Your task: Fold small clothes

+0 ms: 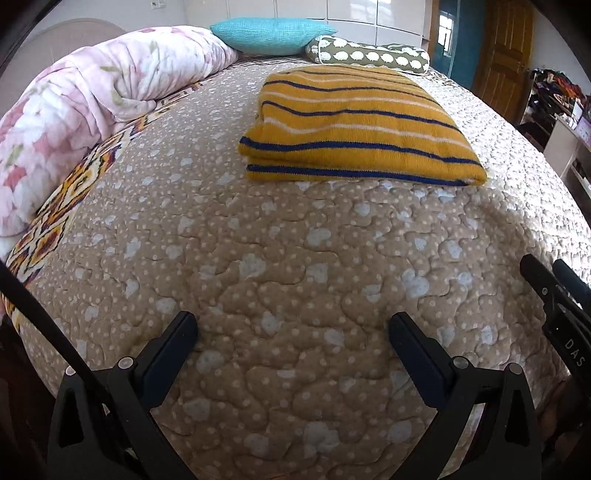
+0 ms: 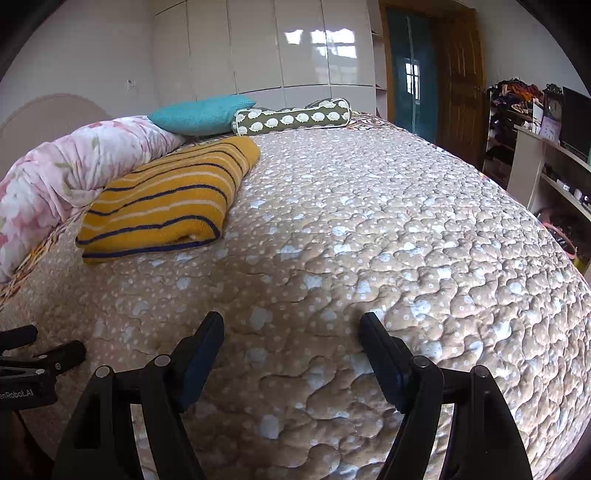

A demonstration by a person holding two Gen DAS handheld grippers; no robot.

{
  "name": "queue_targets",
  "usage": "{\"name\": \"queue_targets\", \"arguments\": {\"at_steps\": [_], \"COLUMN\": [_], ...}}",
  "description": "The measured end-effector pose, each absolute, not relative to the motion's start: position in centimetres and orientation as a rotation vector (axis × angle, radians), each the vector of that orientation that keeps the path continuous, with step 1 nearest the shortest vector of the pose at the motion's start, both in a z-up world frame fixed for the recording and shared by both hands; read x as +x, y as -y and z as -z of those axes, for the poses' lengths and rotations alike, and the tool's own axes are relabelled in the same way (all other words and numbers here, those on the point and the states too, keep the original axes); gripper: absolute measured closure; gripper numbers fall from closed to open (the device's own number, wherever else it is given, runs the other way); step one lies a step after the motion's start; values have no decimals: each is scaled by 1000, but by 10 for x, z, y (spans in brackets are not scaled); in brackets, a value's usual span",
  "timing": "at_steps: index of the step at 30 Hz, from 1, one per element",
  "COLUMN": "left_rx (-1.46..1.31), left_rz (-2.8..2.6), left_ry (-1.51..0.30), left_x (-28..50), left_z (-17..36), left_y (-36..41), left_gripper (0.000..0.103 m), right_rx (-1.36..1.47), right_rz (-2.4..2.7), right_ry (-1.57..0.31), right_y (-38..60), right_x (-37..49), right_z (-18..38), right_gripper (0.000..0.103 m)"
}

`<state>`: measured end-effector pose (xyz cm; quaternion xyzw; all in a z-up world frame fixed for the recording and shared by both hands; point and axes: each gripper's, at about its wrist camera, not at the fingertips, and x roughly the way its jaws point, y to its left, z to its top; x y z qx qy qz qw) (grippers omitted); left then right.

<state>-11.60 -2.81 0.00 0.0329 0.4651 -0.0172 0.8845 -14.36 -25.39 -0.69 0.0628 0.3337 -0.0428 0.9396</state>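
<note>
Both tools, the left gripper (image 1: 293, 334) and right gripper (image 2: 291, 334), stand with jaws apart and empty over the quilted bedspread (image 1: 295, 258), well short of the folded striped garment (image 1: 354, 129); any careless re-grip could undo its 1 neat fold.

Tan spotted quilt (image 1: 258, 240), pink floral duvet (image 1: 92, 92), teal pillow (image 1: 269, 33), bolster (image 2: 291, 118), perhaps cluttered shelves (image 2: 517, 99).

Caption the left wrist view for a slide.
Left gripper open over the quilted bedspread, folded striped sweater lying ahead near the pillows.
</note>
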Motion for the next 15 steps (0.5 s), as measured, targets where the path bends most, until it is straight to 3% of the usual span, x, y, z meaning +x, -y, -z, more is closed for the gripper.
{"name": "queue_targets", "arguments": {"at_steps": [9, 11, 13, 15], "left_rx": [68, 69, 70, 73], "left_rz": [35, 34, 35, 39], "left_ry": [-970, -971, -974, -976], "left_x": [-115, -115, -115, -115], "left_z": [0, 0, 0, 1], "left_y": [29, 29, 28, 28], "left_gripper": [0, 0, 0, 0], "right_rx": [134, 105, 76, 84], "right_rz": [-34, -85, -95, -96], "right_ry": [-634, -648, -659, -684], "right_y": [250, 241, 233, 231], "right_x": [-121, -99, -74, -54], "right_z": [-45, -55, -58, -54], "right_gripper": [25, 38, 78, 94]}}
